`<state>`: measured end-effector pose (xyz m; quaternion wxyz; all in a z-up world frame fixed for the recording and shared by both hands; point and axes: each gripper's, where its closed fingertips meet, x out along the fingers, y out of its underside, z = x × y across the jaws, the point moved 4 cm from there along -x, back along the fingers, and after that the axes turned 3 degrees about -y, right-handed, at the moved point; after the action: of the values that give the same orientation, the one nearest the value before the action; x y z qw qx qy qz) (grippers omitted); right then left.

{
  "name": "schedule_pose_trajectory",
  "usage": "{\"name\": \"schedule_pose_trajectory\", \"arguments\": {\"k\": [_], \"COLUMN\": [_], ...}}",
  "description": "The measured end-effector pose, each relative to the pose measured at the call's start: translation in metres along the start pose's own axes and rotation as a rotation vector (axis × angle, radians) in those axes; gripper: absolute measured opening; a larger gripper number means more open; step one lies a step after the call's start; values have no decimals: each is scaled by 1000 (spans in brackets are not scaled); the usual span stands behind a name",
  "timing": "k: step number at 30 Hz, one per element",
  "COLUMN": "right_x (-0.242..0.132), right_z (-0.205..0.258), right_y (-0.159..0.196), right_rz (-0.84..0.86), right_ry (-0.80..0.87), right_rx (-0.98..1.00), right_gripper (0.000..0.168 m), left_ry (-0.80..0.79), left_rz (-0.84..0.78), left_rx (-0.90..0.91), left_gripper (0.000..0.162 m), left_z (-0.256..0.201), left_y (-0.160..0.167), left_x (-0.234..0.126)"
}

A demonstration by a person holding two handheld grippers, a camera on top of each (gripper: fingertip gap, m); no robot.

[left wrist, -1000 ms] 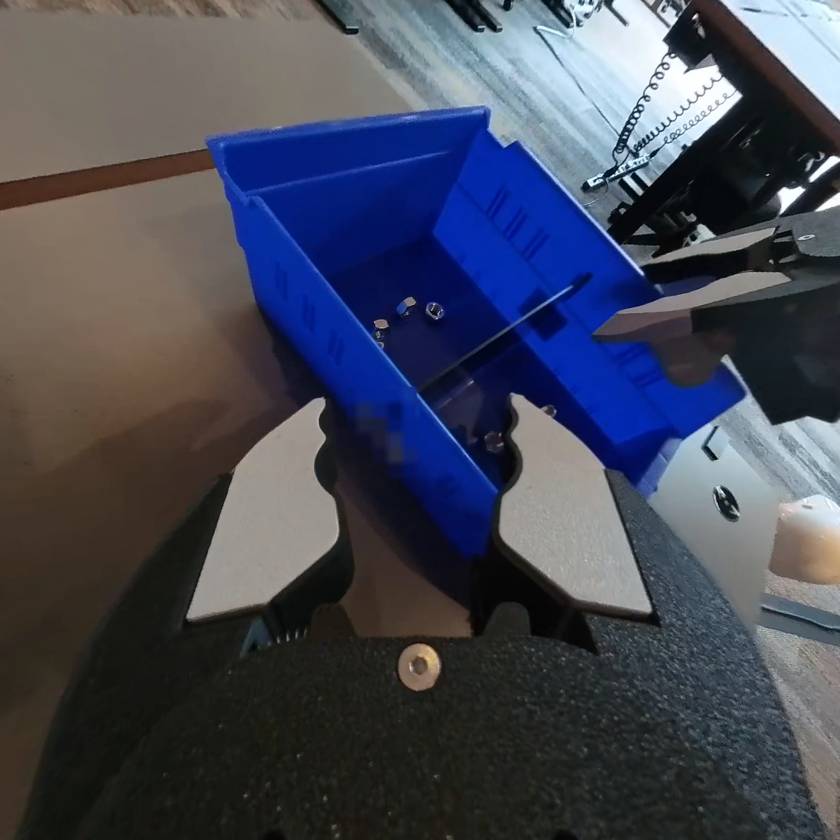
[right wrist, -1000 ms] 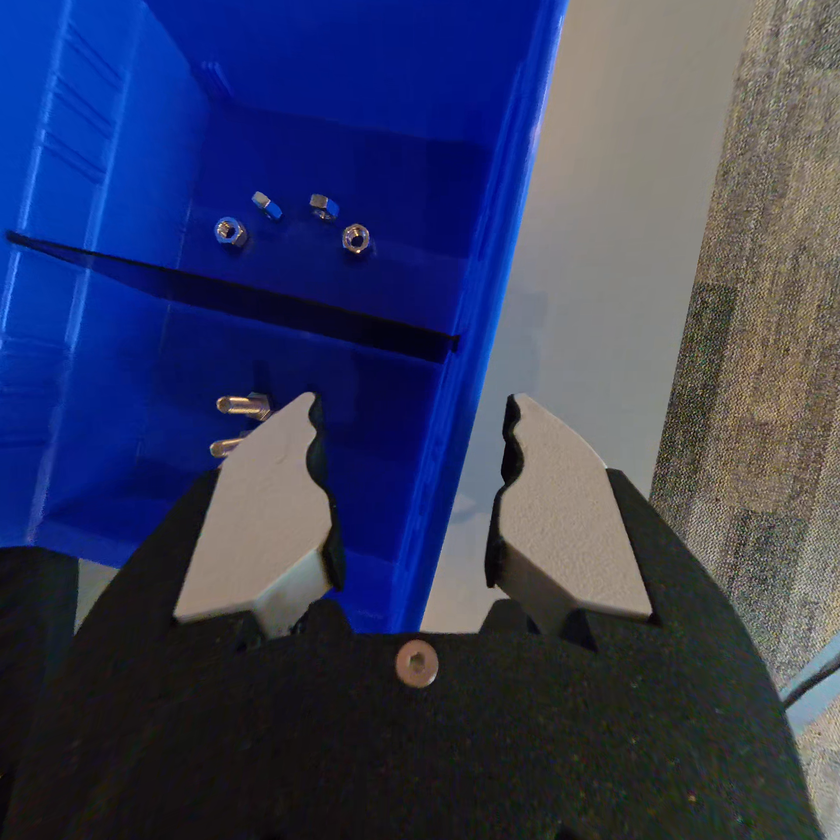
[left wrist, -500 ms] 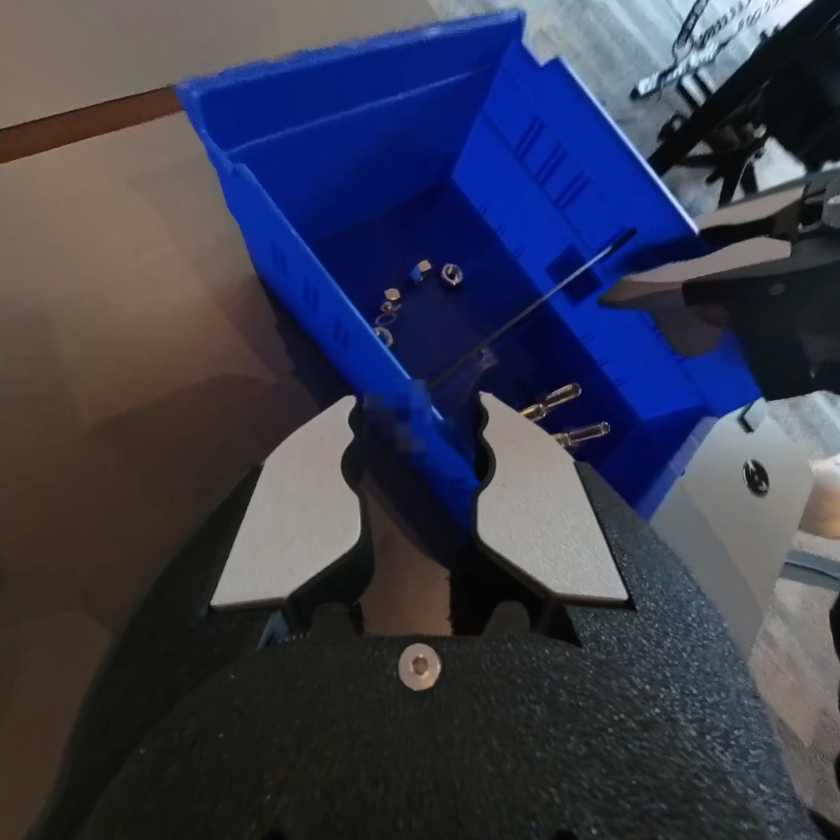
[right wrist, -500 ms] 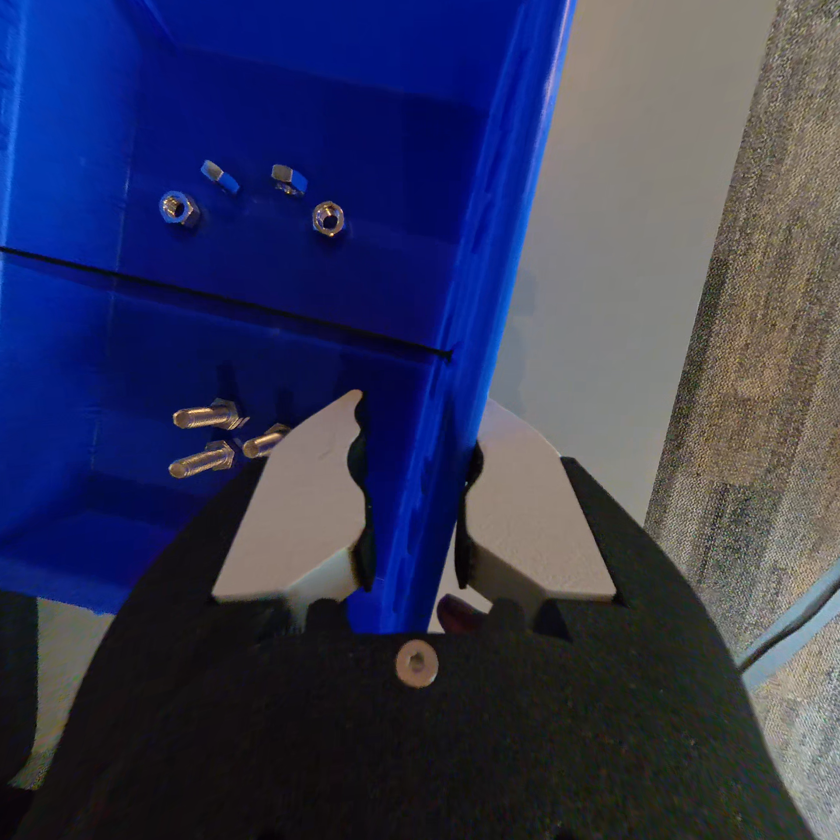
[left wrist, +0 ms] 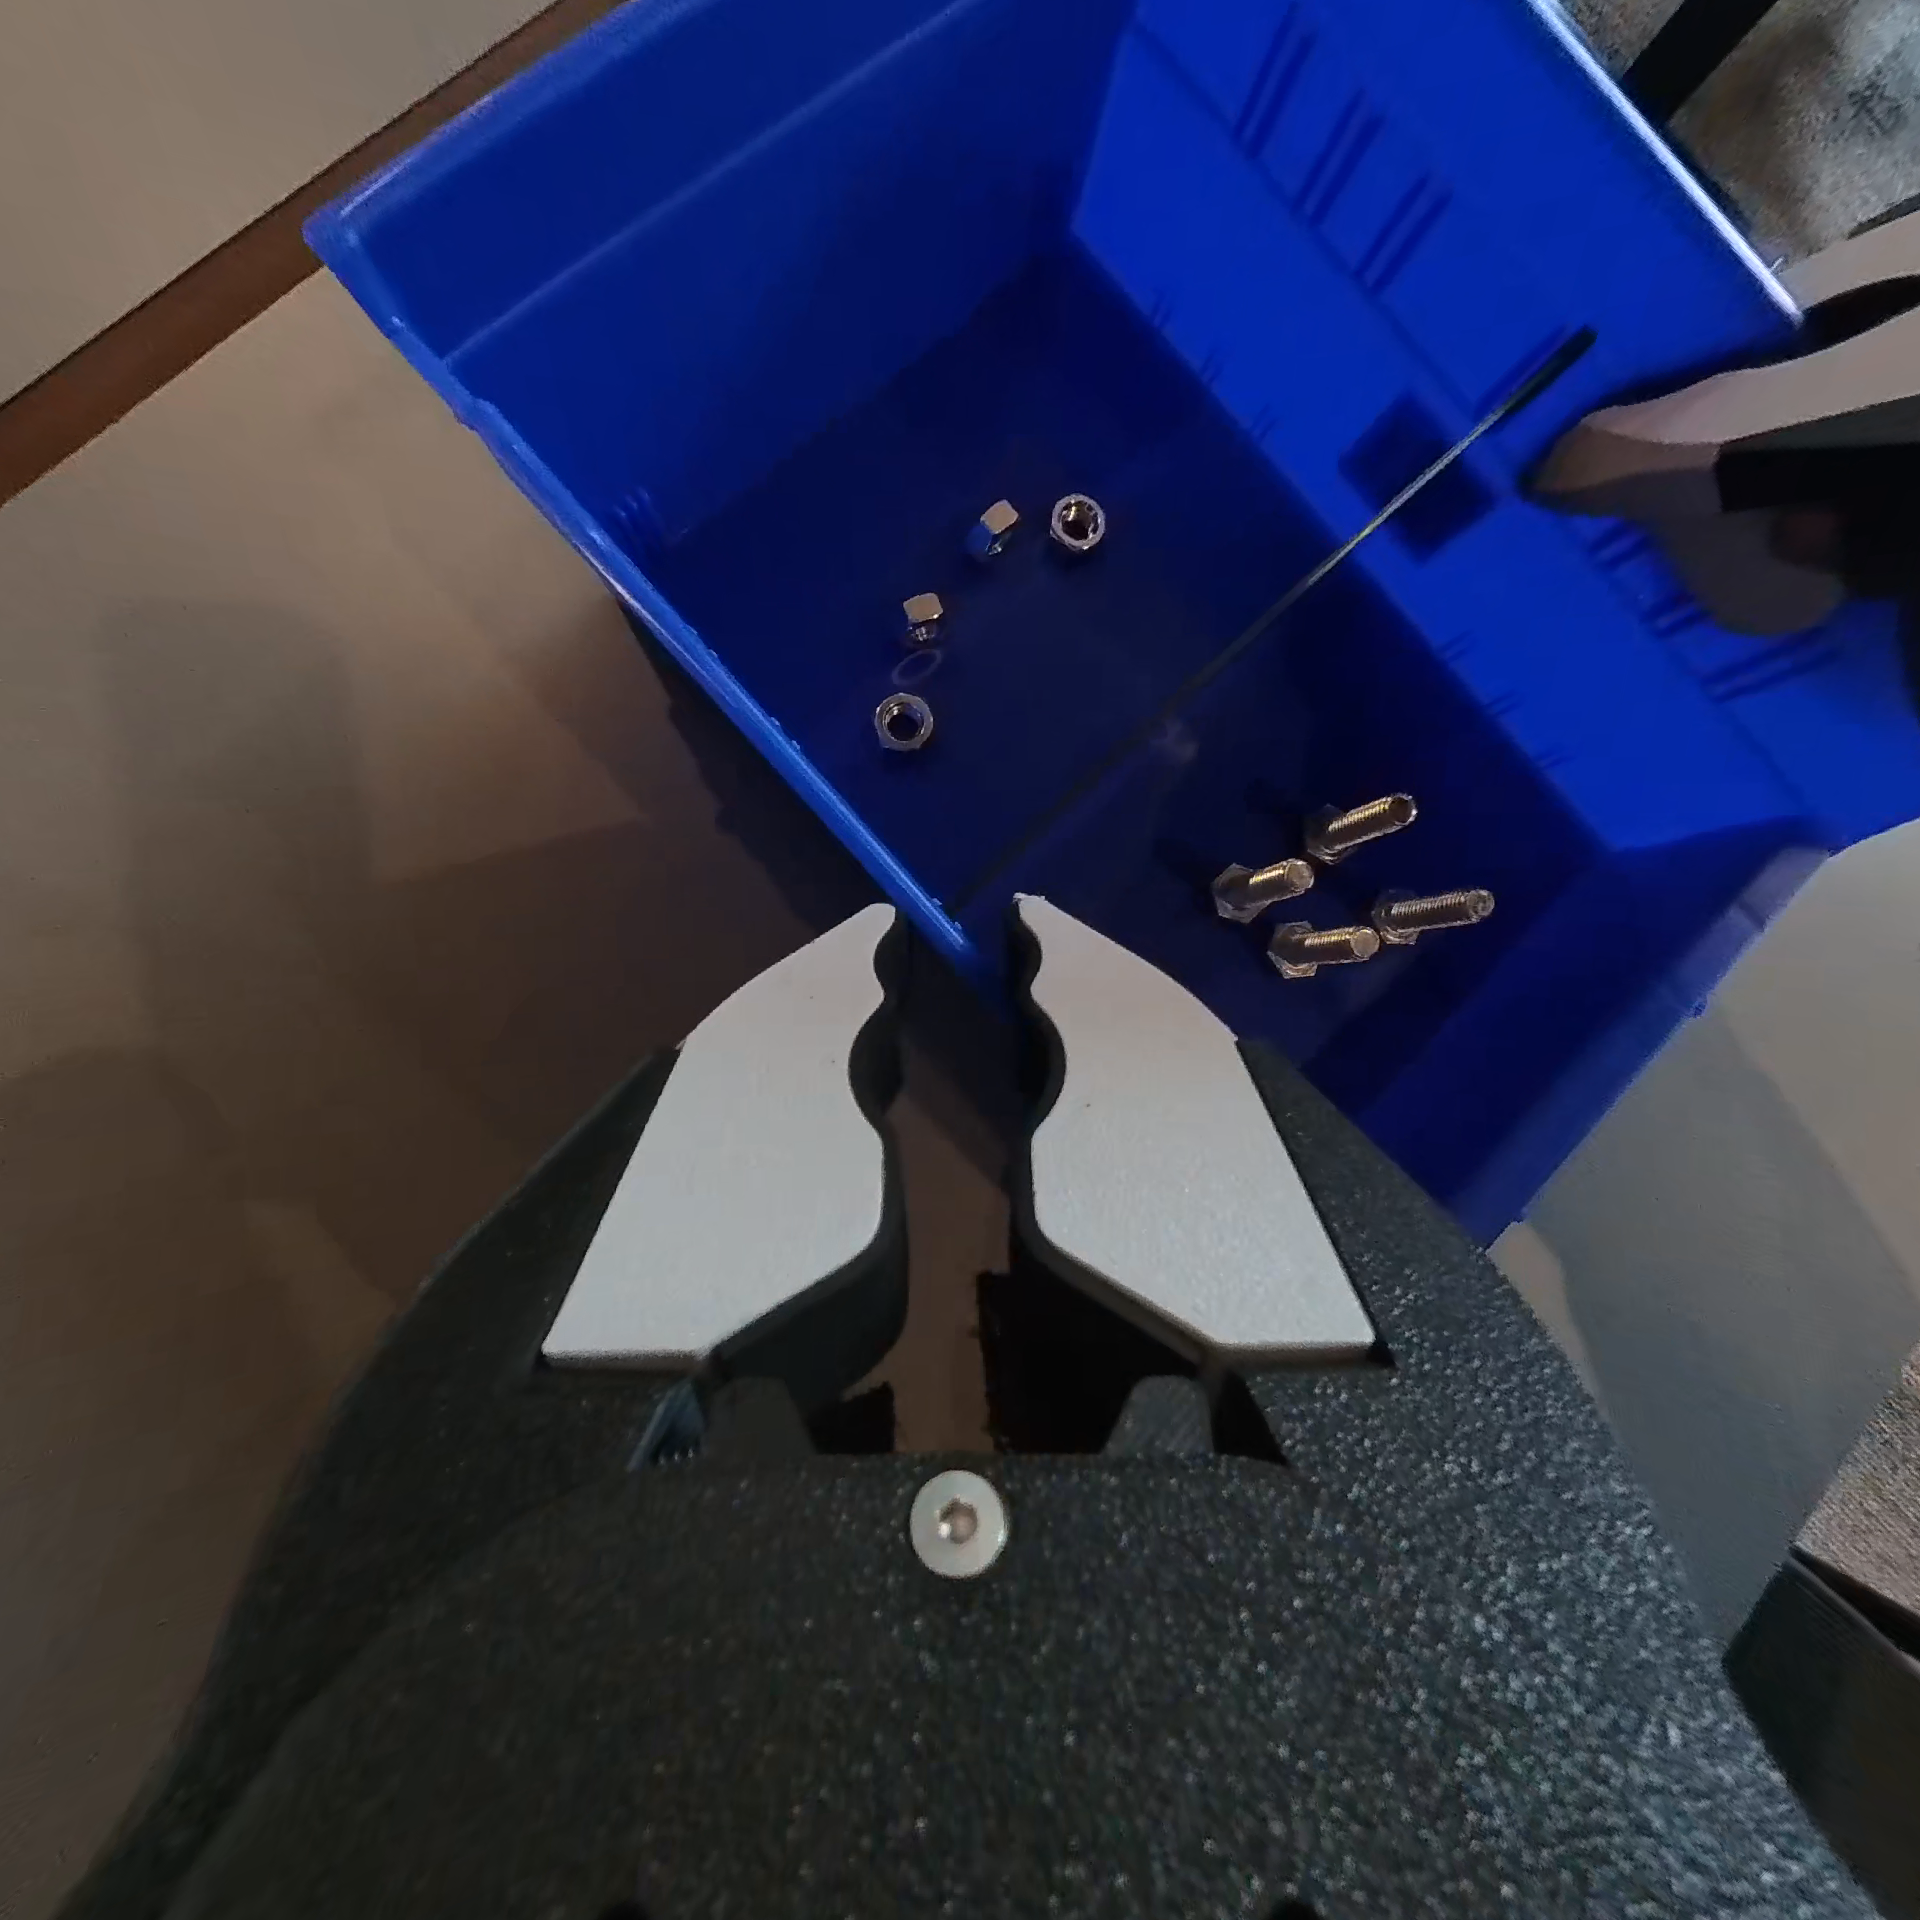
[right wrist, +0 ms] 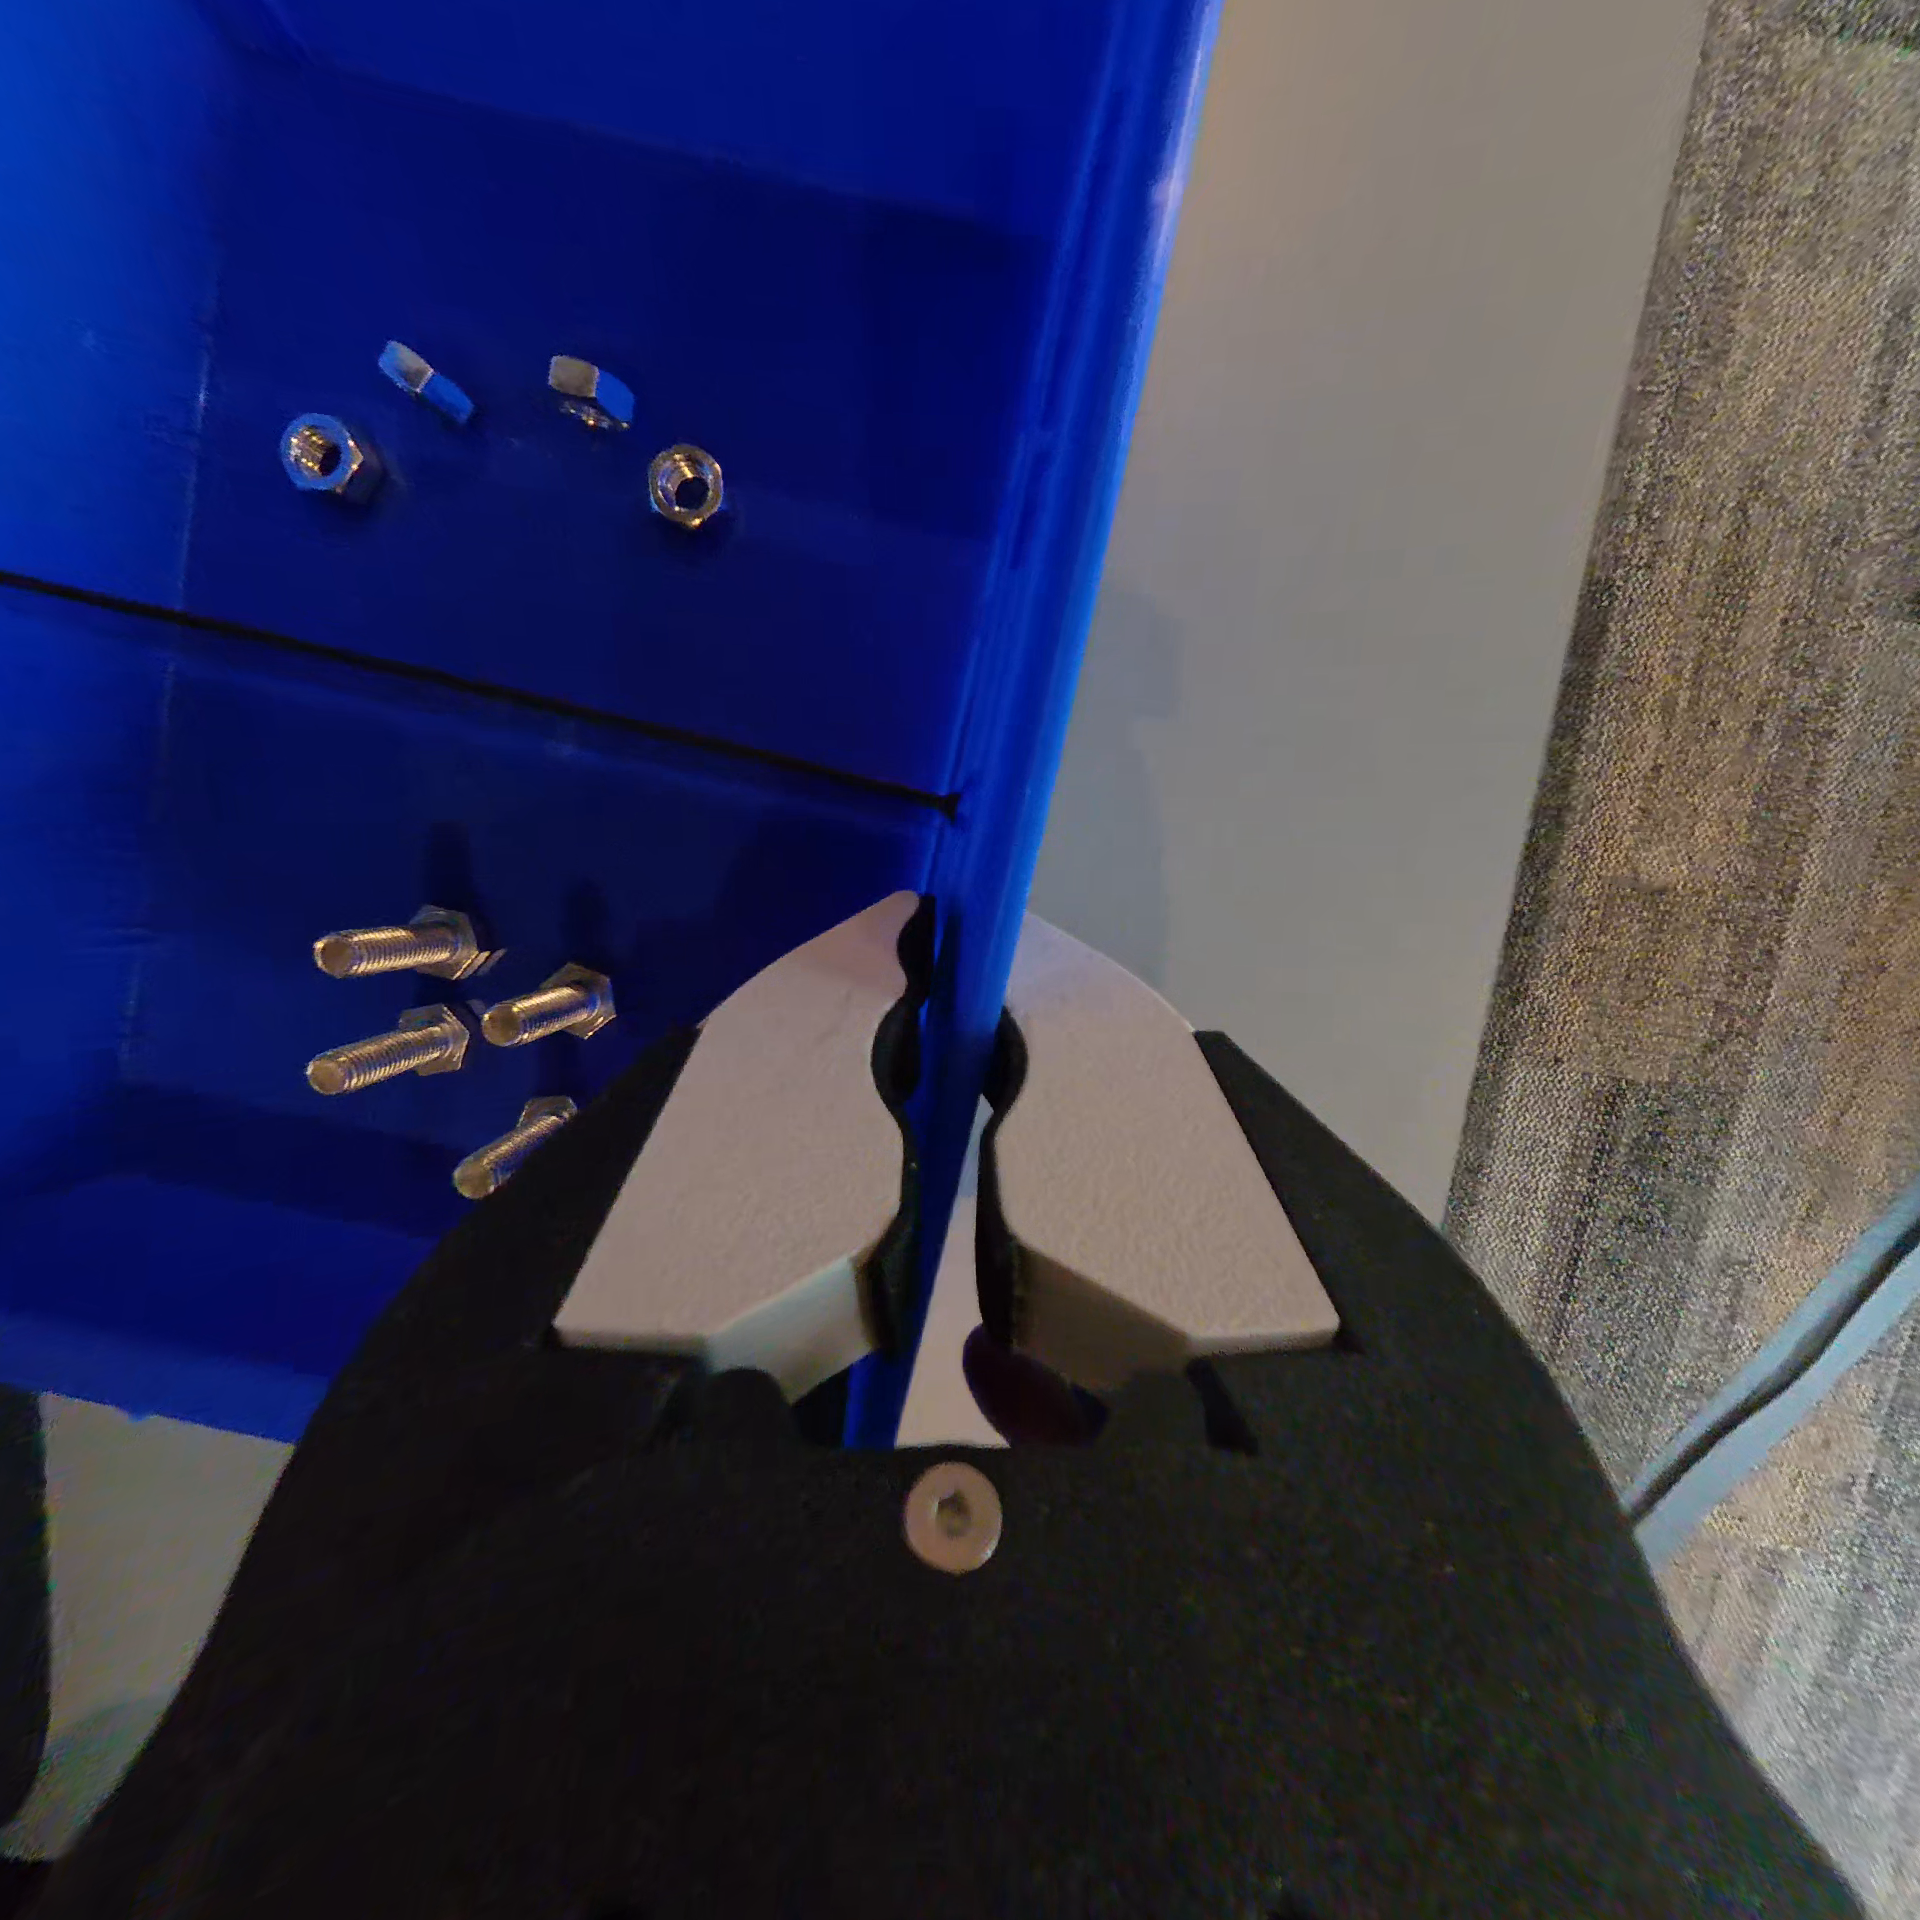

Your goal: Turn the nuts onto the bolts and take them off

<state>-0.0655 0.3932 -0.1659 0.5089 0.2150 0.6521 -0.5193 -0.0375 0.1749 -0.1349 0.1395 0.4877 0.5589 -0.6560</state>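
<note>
A blue plastic bin [left wrist: 727, 260] stands on the table, split by a thin dark divider [left wrist: 1299, 582]. Several steel nuts [left wrist: 904, 719] lie in its far compartment and several bolts [left wrist: 1356, 828] in the near one. My left gripper [left wrist: 954, 912] is shut on the bin's left wall near the divider's end. My right gripper [right wrist: 966, 914] is shut on the bin's right wall [right wrist: 1081, 416]; it also shows in the left wrist view [left wrist: 1662, 468]. The nuts [right wrist: 322, 457] and bolts [right wrist: 395, 951] lie loose and apart, also in the right wrist view.
The bin sits on a beige table [left wrist: 260, 831] with a brown stripe [left wrist: 156, 301] at the far left. The table's right edge runs close beside the bin, with grey carpet floor [right wrist: 1714, 727] and a cable [right wrist: 1766, 1351] beyond it. Left tips to right tips: about 20 centimetres.
Both grippers went from open, straddling the bin's side walls, to shut on those walls. Both cameras now look more steeply down into the bin, so the bolts show fully.
</note>
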Motion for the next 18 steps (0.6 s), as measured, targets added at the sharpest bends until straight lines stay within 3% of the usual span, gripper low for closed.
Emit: {"name": "schedule_pose_trajectory", "arguments": {"k": [18], "right_x": [24], "right_z": [93], "right_y": [-36], "right_rz": [-5], "right_ry": [-39], "right_rx": [-92], "right_gripper": [4], "left_ry": [-13], "left_rz": [-26], "left_rx": [-73], "left_gripper": [15], "left_z": [82], "left_y": [41], "left_x": [-42]}}
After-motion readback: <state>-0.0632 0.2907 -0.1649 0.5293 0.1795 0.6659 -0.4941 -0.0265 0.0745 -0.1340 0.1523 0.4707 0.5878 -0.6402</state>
